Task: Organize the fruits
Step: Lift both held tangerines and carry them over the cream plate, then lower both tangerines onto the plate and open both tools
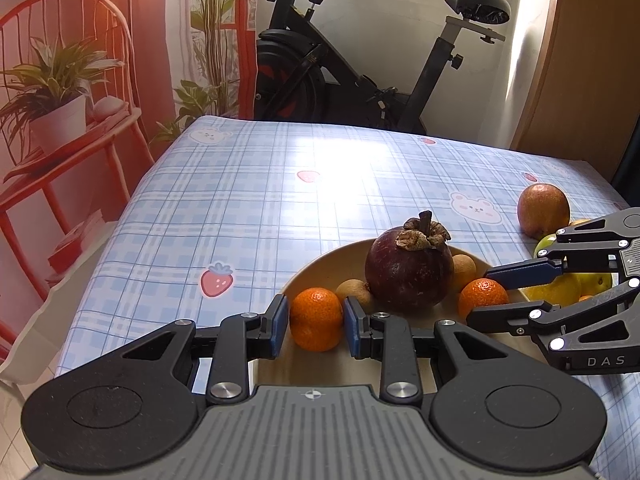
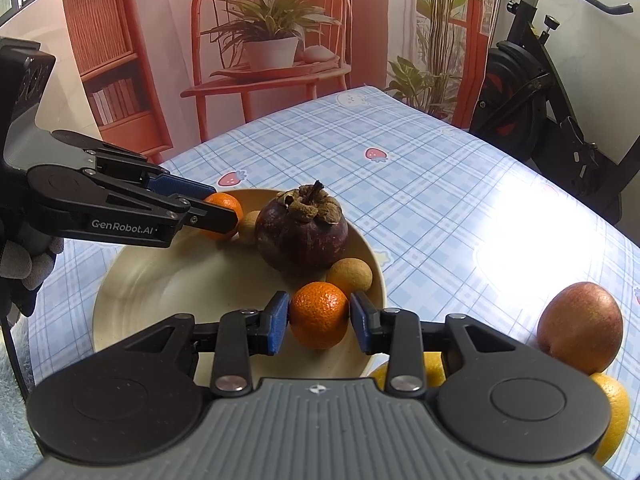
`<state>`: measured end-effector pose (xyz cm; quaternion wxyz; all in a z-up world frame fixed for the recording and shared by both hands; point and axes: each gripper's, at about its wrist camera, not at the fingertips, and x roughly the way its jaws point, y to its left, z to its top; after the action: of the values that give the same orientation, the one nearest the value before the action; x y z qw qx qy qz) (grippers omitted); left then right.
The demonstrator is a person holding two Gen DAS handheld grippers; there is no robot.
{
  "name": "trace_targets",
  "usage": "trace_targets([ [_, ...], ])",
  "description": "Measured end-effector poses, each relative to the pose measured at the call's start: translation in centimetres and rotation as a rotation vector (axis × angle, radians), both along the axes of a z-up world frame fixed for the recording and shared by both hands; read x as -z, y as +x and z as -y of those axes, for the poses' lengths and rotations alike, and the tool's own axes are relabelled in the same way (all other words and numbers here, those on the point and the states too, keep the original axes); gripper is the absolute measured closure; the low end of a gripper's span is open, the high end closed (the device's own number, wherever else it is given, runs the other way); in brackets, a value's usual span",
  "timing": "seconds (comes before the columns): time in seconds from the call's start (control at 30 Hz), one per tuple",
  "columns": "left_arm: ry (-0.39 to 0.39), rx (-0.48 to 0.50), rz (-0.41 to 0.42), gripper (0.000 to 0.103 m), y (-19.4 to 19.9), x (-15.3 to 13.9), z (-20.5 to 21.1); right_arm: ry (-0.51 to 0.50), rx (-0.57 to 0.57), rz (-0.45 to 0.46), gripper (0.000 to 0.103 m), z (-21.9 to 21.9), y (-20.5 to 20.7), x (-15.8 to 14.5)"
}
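The left gripper [image 1: 316,322] is closed on a small orange [image 1: 316,319]; its two blue pads press on the two sides of the fruit, which sits at the near left edge of the cream plate [image 1: 320,268]. The right gripper [image 2: 319,320] is closed in the same way on a second small orange [image 2: 319,315], at the right side of the same plate, near its rim. In the right wrist view a gloved hand [image 2: 24,268] shows at the left edge, under the body of the left gripper.

Between the two oranges, further in on the plate, stands a dark purple mangosteen [image 1: 408,270] with a dry brown cap and stem on top. One small brown round fruit [image 1: 354,295] lies just beside it on the left, touching the first orange, and another brown round fruit [image 2: 349,276] lies just behind the second orange.

To the right of the plate, on the tablecloth [image 1: 240,200] with blue checks and strawberries, lie some yellow fruits [image 2: 612,412], partly hidden by the right gripper, and a reddish round fruit [image 2: 580,326] rests against them.

Beyond the table stand a black exercise bike [image 1: 340,80] and a backdrop [image 2: 260,40] printed with a red chair and plants.
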<state>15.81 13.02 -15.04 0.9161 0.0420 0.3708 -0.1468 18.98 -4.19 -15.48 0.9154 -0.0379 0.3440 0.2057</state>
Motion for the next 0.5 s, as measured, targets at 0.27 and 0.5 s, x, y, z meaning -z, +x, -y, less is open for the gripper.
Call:
trace_targets([
  [0.27, 0.010, -0.006, 0.018, 0.071, -0.47, -0.31, -0.08, 0.000, 0.024, 0.018, 0.066, 0.45, -0.28, -0.25],
  [0.5, 0.015, -0.043, 0.034, 0.065, -0.40, -0.49, -0.38, -0.011, 0.040, 0.039, 0.066, 0.78, -0.44, -0.50],
])
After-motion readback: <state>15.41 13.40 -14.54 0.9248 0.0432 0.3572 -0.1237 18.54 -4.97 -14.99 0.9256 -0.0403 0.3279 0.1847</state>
